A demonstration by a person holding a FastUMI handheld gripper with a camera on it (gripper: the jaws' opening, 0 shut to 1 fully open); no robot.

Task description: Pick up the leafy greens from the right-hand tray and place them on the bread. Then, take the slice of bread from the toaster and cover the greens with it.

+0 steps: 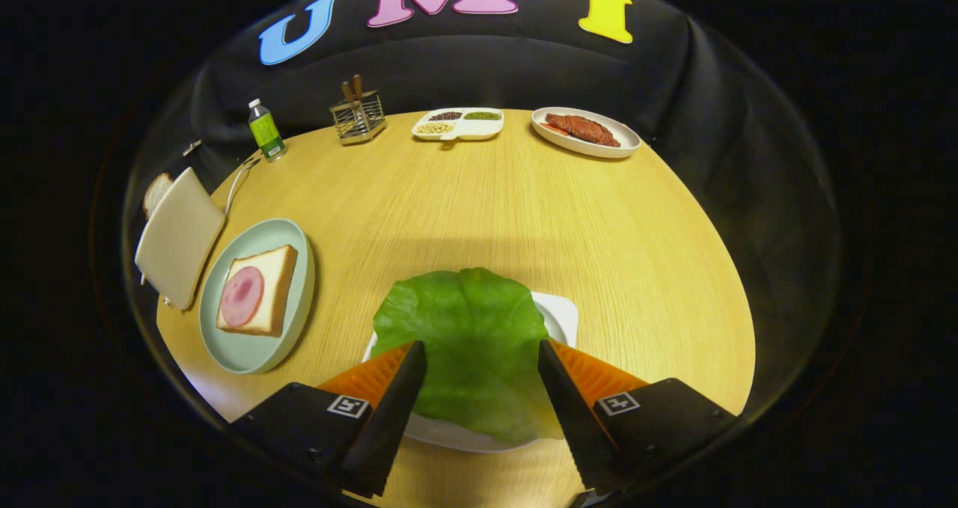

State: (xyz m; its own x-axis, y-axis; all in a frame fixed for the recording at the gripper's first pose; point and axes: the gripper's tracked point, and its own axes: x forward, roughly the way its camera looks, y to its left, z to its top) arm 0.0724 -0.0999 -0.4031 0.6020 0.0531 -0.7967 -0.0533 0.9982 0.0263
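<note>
Lying flat, leafy greens [471, 343] – gripper [483, 355] apart.

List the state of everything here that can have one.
Gripper: open, fingers astride the lettuce.
Lettuce: lying on its tray, not gripped.
Bread on the plate: topped with ham, no greens yet.
Toaster: slice sticking up from it.
Bottle: upright, capped.

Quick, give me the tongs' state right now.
Tongs: open, holding nothing; the fingers straddle the lettuce leaf lying on the white tray.
</note>
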